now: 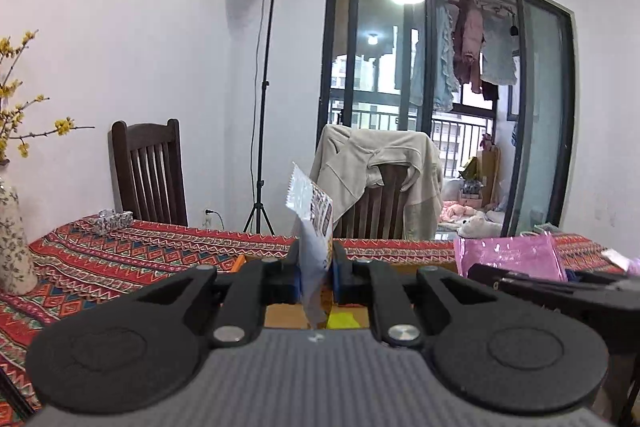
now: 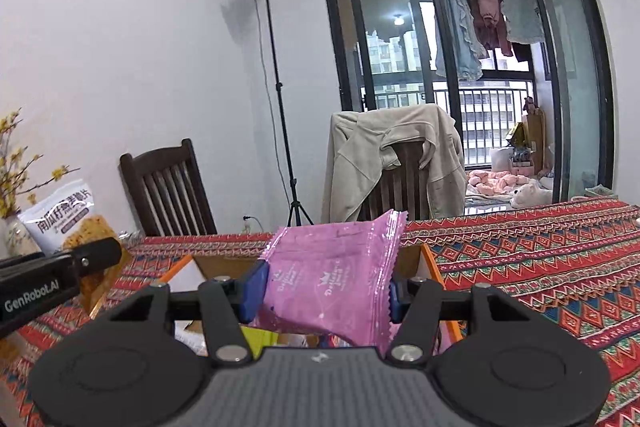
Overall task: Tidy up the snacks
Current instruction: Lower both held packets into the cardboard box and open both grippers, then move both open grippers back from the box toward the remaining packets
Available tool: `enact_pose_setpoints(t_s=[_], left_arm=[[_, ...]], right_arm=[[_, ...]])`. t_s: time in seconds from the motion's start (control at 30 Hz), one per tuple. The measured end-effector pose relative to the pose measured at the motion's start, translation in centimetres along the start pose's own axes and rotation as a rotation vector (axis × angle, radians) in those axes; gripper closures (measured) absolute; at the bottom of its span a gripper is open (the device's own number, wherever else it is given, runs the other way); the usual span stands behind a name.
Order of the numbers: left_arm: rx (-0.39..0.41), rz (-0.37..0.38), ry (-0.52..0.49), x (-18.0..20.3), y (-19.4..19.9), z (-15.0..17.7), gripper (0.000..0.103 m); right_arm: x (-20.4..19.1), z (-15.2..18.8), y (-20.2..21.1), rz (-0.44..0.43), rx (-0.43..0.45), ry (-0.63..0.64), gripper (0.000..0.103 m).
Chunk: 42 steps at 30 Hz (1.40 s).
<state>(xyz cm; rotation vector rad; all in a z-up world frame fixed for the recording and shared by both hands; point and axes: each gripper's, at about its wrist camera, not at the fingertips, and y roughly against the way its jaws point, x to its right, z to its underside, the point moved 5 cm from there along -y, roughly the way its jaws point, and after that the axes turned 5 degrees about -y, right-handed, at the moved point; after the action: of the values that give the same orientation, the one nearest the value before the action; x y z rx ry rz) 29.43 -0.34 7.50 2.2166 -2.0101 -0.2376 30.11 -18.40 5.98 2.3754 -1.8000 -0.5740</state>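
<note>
Holding 2 snacks above the open cardboard box, each gripper carries 1: the left gripper is pinched tight on the thin white packet, while the right gripper, jaws half-spread, clamps the wider pink packet, apparently ready for sorting.

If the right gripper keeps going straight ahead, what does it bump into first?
Probably the jacket on the chair across the table, judging by the right gripper and its pink packet; depth is unclear.

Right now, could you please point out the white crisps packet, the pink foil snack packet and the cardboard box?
White crisps packet (image 2: 60, 215): right wrist view, printed front.
Pink foil snack packet (image 2: 332, 279): right wrist view, middle.
Cardboard box (image 2: 430, 259): right wrist view, orange right rim.
</note>
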Motion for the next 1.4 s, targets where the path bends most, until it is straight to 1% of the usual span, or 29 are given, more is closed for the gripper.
enact_pose_setpoints(t_s=[0.17,0.3,0.43,0.53,0.6,0.63,0.67,0.7,0.73,0.77,0.8,0.83,0.87,0.9,0.93,0.97,1.0,1.1,1.4], left_arm=[[-0.029,-0.014,0.019,-0.1,-3.4,1.0,0.089],[-0.081,-0.005,0.015,-0.6,-5.2,2.7,0.089],[-0.097,-0.011,-0.010,-1.0,-5.9,3.8,0.089],[-0.098,-0.002,-0.010,-1.0,-5.8,4.1,0.088],[-0.094,-0.005,-0.012,-1.0,-5.7,4.3,0.083],[-0.093,-0.004,-0.011,-1.0,-5.7,4.4,0.077],[-0.090,-0.006,-0.009,-1.1,-5.7,4.4,0.067],[-0.083,-0.011,-0.010,-1.2,-5.6,4.4,0.061],[-0.073,-0.022,-0.008,-1.2,-5.3,4.3,0.052],[-0.063,-0.032,-0.005,-1.3,-5.2,4.2,0.045],[-0.056,-0.035,0.002,-1.4,-5.0,4.1,0.041],[-0.050,-0.037,0.011,-1.5,-4.9,4.1,0.031],[-0.044,-0.051,0.016,-1.7,-4.8,4.0,0.022],[-0.037,-0.064,0.020,-1.8,-4.7,3.9,0.020],[-0.030,-0.072,0.028,-2.0,-4.6,3.9,0.014],[-0.027,-0.078,0.037,-2.2,-4.6,3.8,0.005],[-0.023,-0.088,0.049,-2.4,-4.5,3.8,0.000],[-0.021,-0.102,0.076,-3.0,-4.4,3.7,0.000],[-0.059,-0.120,0.133,-4.2,-4.8,4.0,0.000]], right_arm=[[0.8,0.5,-2.8,0.006,0.001,-0.042,0.047],[1.5,1.5,-4.6,-0.008,-0.035,-0.049,0.047],[1.9,2.5,-5.3,-0.013,-0.067,-0.046,0.047],[1.9,2.7,-5.0,-0.013,-0.068,-0.031,0.044],[1.9,2.9,-4.8,-0.015,-0.072,-0.020,0.043],[1.9,2.9,-4.8,-0.017,-0.074,-0.018,0.037],[1.9,3.0,-4.8,-0.021,-0.077,-0.015,0.035],[1.9,3.1,-4.6,-0.023,-0.079,-0.013,0.029],[1.8,3.2,-4.5,-0.022,-0.082,-0.011,0.021],[1.8,3.2,-4.5,-0.017,-0.083,-0.007,0.017],[1.7,3.3,-4.4,-0.011,-0.079,-0.001,0.010],[1.8,3.3,-4.3,-0.007,-0.078,0.000,0.007],[1.8,3.3,-4.2,-0.009,-0.077,-0.002,0.005],[1.8,3.2,-4.1,-0.015,-0.073,-0.007,0.001],[1.9,3.1,-4.0,-0.018,-0.071,-0.011,0.000],[1.9,3.1,-3.9,-0.019,-0.067,-0.015,0.000],[2.0,3.0,-3.8,-0.018,-0.066,-0.017,0.000],[2.2,3.0,-3.7,-0.010,-0.065,-0.025,0.000],[2.5,3.0,-3.3,-0.005,-0.056,-0.051,0.000]])
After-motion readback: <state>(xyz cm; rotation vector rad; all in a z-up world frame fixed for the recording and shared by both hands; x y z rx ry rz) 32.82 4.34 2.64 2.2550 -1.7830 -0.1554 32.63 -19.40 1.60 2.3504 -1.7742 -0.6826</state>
